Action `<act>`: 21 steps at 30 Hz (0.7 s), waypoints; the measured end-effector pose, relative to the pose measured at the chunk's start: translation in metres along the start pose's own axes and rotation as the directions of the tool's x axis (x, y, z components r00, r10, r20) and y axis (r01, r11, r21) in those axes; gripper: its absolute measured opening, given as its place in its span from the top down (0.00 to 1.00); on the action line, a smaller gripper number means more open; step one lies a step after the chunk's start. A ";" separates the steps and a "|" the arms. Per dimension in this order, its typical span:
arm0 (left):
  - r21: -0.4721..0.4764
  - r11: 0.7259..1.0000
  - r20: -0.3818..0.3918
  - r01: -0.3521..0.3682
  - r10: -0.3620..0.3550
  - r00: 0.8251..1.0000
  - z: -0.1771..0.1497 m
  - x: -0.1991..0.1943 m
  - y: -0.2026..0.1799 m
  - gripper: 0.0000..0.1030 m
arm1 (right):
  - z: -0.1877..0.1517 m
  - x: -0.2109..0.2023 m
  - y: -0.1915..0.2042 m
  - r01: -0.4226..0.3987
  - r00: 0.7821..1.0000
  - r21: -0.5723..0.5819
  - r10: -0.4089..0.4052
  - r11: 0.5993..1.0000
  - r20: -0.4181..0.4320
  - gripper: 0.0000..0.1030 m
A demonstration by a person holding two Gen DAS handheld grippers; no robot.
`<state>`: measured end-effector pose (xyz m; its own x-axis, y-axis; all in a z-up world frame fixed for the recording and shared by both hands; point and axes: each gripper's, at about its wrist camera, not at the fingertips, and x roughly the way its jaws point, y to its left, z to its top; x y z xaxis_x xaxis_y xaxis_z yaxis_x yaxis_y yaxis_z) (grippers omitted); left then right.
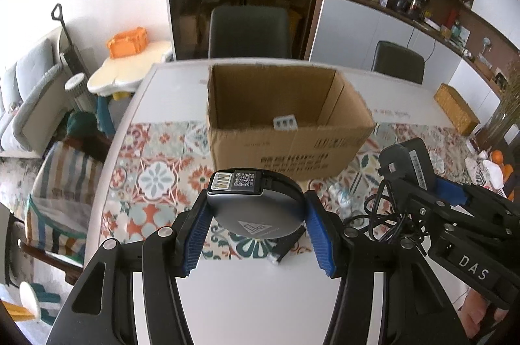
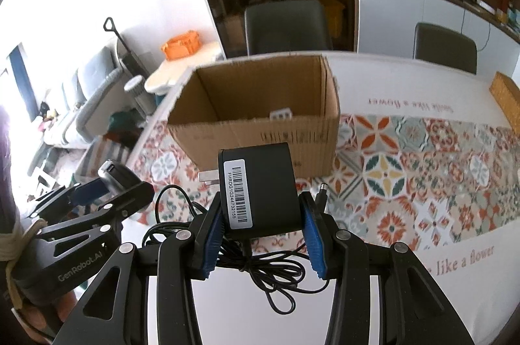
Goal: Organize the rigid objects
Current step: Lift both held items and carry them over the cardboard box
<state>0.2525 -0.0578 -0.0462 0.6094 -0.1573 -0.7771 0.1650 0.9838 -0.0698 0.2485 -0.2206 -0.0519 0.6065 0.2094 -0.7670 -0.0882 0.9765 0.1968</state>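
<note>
My left gripper (image 1: 256,215) is shut on a round grey device (image 1: 255,211) with a QR label, held above the table in front of the open cardboard box (image 1: 286,150). My right gripper (image 2: 261,221) is shut on a black power adapter (image 2: 260,192) bearing a barcode sticker; its tangled black cable (image 2: 260,267) hangs below. In the left wrist view the right gripper (image 1: 419,179) with the adapter (image 1: 406,163) is at the right. In the right wrist view the left gripper (image 2: 97,192) appears at the left. A small grey item (image 1: 285,121) lies inside the box (image 2: 253,134).
The white table (image 1: 247,296) carries a patterned floral runner (image 2: 422,169). A woven basket (image 1: 456,109) sits at the far right. Two dark chairs (image 1: 248,31) stand behind the table. A small side table with an orange crate (image 1: 127,43) is at the left.
</note>
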 end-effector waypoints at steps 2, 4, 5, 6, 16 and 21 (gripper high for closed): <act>0.003 1.000 0.019 0.002 -0.002 1.000 0.006 -0.005 -0.002 0.46 | 0.005 -0.006 0.000 0.001 1.000 -0.005 -0.001 1.000 0.021 0.57; 0.008 1.000 0.032 0.000 -0.001 0.999 0.010 -0.008 -0.004 0.46 | 0.009 -0.010 0.000 0.002 0.999 -0.007 -0.002 1.000 0.037 0.57; 0.010 1.000 0.041 -0.002 0.001 0.999 0.013 -0.010 -0.004 0.46 | 0.012 -0.012 0.000 0.000 0.999 -0.008 0.001 1.000 0.048 0.57; 0.012 1.000 0.050 -0.001 0.000 0.999 0.016 -0.012 -0.004 0.46 | 0.014 -0.013 0.000 -0.001 0.999 -0.009 0.001 1.000 0.052 0.57; 0.030 1.000 0.103 0.002 -0.005 0.995 0.047 -0.015 -0.006 0.46 | 0.041 -0.018 0.002 -0.001 0.993 -0.030 0.005 1.000 0.119 0.57; 0.037 0.999 0.119 0.003 -0.007 0.993 0.063 -0.009 -0.006 0.46 | 0.059 -0.012 0.001 0.006 0.990 -0.036 -0.001 0.999 0.142 0.57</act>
<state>0.2952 -0.0677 0.0006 0.6964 -0.1734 -0.6964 0.1949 0.9796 -0.0490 0.2875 -0.2250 -0.0065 0.7126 0.1994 -0.6726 -0.1128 0.9789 0.1706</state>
